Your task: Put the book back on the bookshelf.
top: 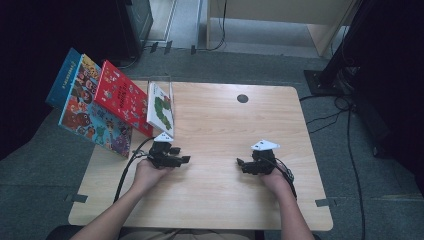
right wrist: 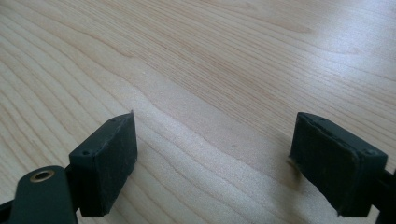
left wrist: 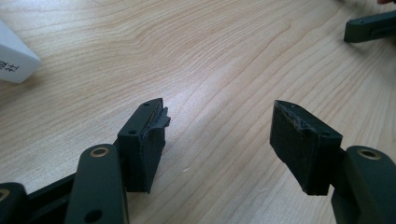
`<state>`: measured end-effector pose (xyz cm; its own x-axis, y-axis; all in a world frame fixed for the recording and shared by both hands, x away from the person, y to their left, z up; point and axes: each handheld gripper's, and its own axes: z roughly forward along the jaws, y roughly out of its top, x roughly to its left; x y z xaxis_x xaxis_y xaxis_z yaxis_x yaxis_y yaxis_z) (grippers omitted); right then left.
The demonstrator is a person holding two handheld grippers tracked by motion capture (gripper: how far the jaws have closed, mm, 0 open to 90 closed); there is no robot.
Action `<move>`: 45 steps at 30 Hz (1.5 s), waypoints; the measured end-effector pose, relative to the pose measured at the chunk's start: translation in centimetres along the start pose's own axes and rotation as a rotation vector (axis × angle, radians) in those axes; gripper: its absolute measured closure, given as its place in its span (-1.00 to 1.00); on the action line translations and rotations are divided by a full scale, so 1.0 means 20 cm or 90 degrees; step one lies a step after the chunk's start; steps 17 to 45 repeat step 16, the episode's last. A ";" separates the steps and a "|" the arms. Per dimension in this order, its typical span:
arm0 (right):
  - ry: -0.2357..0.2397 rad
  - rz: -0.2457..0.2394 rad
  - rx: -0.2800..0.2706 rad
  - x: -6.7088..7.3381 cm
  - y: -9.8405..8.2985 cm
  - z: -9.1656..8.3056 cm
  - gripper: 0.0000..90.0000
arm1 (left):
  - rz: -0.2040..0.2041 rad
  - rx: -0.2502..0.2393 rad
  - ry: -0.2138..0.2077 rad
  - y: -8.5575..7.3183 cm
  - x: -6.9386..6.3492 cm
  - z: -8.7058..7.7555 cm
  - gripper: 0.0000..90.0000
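Note:
Both grippers rest low over a bare wooden table (top: 225,125), each held in a hand. My left gripper (top: 181,155) lies at the left of centre and points right; in its own view the left gripper (left wrist: 218,112) has its jaws wide apart with only wood grain between them. To the right, my right gripper (top: 241,166) points left toward it; the right gripper (right wrist: 215,123) is also open and holds nothing. The right gripper's jaw tip (left wrist: 371,25) shows at the top right of the left gripper view.
Several picture books lean in a row at the table's left edge: a blue one (top: 62,77), a colourful one (top: 92,112), a red one (top: 120,95) and a white one with a green figure (top: 161,107), whose corner (left wrist: 14,58) shows near my left gripper. A dark round hole (top: 242,98) is near the far edge.

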<state>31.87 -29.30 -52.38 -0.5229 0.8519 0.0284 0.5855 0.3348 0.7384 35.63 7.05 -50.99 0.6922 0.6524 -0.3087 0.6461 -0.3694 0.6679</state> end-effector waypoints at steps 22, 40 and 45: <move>0.002 -0.001 0.000 0.00 0.00 0.00 -0.68 | 0.022 -0.001 0.008 -0.01 -0.02 0.00 -0.25; 0.002 -0.001 0.000 0.00 0.00 0.00 -0.68 | 0.022 -0.001 0.008 -0.01 -0.02 0.00 -0.25; 0.002 -0.001 0.000 0.00 0.00 0.00 -0.68 | 0.022 -0.001 0.008 -0.01 -0.02 0.00 -0.25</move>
